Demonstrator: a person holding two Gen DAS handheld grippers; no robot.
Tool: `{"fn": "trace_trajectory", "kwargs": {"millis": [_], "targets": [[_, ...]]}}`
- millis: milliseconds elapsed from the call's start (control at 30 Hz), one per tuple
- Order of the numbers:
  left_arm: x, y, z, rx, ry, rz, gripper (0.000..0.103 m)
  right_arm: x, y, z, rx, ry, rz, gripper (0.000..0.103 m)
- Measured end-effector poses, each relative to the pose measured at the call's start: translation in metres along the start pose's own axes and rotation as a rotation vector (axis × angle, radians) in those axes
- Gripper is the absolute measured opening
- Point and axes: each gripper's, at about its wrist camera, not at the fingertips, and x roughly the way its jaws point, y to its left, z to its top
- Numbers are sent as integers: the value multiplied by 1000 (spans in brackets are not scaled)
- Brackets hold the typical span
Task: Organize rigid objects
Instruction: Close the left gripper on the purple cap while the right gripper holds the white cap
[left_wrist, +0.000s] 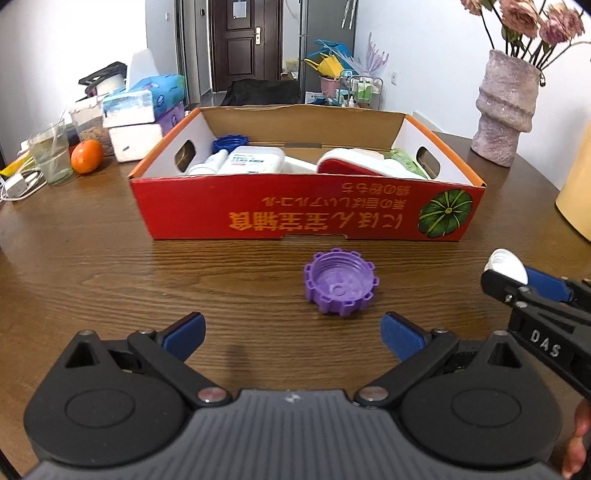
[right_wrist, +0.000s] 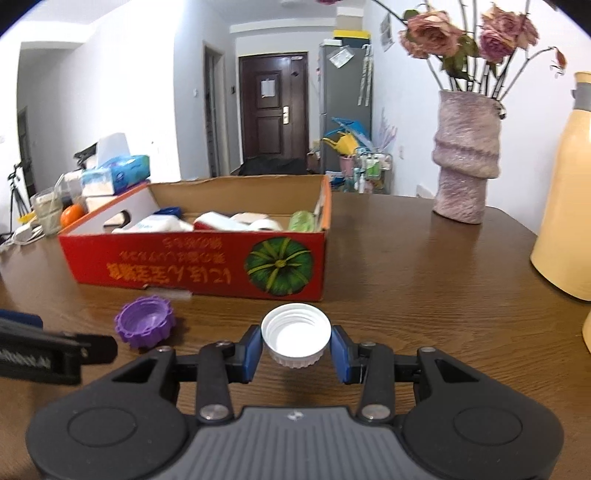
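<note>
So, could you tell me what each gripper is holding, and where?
Right gripper clamps the white cap by its ribbed sides. Left gripper holds nothing.

The left gripper (left_wrist: 291, 330) points forward and downward, its two blue-padded fingers (left_wrist: 186, 332) spread wide with nothing between them. Off to its right side, the right gripper (right_wrist: 295, 345) reaches in at a similar downward slant, its jaws drawn in close so that both blue pads (right_wrist: 251, 350) press the sides of a white cap (right_wrist: 295, 332) held between the tips. A bit of the person's hand (left_wrist: 580, 443) shows behind that right gripper's body.
</note>
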Motion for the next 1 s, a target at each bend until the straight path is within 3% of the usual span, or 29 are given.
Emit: {"fn": "trace_trajectory", "kwargs": {"millis": [533, 800, 900, 1000], "targets": [[35, -34, 9, 14, -33, 41, 103, 5, -31, 2, 120, -16, -58, 39], [44, -34, 10, -2, -41, 18, 103, 8, -31, 0, 125, -20, -63, 39], [46, -34, 9, 8, -36, 3, 95, 8, -30, 0, 120, -20, -68, 39], [46, -35, 8, 22, -40, 0, 71, 8, -30, -1, 119, -23, -72, 39]]}}
